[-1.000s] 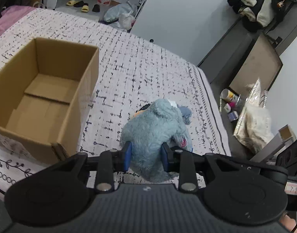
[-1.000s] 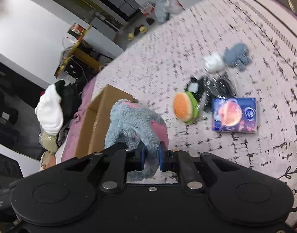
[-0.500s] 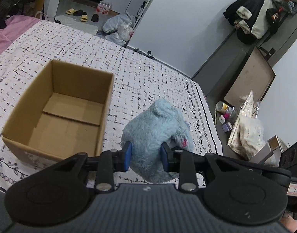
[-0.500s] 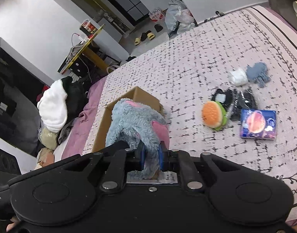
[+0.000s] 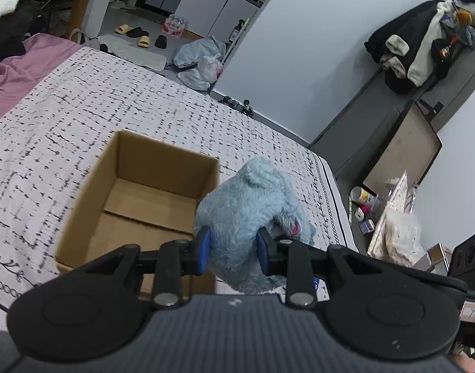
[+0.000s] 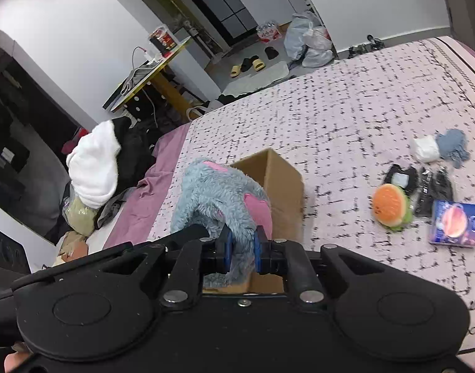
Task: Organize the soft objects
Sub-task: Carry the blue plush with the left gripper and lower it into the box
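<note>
Between both pairs of fingers hangs the blue plush toy (image 5: 250,211): the left gripper (image 5: 232,250) pinches its body, the right gripper (image 6: 241,250) clamps a narrower fold. Just left of the left fingers, slightly ahead, the cardboard box (image 5: 138,199) sits open on the bed (image 5: 82,105). This looks like the carry step; next, swing over the opening and release. Both grippers tilt downward.

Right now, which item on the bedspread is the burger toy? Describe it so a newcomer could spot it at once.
Start at the open brown cardboard box on the pink black-flecked bedspread, then look toward the cluster of small items beside it. The round orange-and-green plush burger lies at the cluster's near edge, next to a blue square packet and black packets. It is the only round, orange thing there.
</note>
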Demonstrator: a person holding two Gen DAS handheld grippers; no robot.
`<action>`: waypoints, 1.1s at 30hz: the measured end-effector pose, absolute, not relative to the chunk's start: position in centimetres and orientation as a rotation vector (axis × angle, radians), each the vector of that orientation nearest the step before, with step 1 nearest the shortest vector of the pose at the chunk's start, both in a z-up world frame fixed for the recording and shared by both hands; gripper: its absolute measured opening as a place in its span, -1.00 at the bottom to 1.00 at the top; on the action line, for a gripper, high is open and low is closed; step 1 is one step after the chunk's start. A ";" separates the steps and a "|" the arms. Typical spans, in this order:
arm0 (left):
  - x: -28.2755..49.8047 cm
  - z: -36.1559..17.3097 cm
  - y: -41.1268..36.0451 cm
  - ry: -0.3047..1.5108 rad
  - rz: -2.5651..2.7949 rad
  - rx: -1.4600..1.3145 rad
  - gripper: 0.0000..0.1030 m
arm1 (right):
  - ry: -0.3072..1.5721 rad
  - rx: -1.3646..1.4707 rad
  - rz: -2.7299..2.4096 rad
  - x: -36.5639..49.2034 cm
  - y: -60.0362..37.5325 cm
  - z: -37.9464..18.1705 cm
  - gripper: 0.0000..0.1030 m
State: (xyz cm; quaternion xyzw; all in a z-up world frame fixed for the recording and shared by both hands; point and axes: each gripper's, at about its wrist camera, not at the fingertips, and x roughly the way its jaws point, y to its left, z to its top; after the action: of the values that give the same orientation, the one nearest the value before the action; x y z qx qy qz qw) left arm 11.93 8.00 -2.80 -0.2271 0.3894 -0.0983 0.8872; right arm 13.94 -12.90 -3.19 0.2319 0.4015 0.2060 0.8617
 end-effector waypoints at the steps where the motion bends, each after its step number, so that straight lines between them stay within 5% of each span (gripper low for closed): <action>1: 12.0 -2.8 8.4 0.808 -0.201 -0.474 -0.42 | 0.842 0.485 0.434 14.0 -12.5 -3.1 -0.73; 33: 16.8 -8.3 16.3 1.014 -0.080 -0.505 -0.41 | 1.006 0.402 0.409 18.1 -2.9 -6.3 -0.65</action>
State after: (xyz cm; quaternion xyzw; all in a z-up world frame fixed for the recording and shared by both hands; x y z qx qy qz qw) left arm 16.82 16.29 -8.27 -0.2390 0.4801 -0.0380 0.8432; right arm 18.13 -2.92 -6.27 0.1902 0.4753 0.1932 0.8370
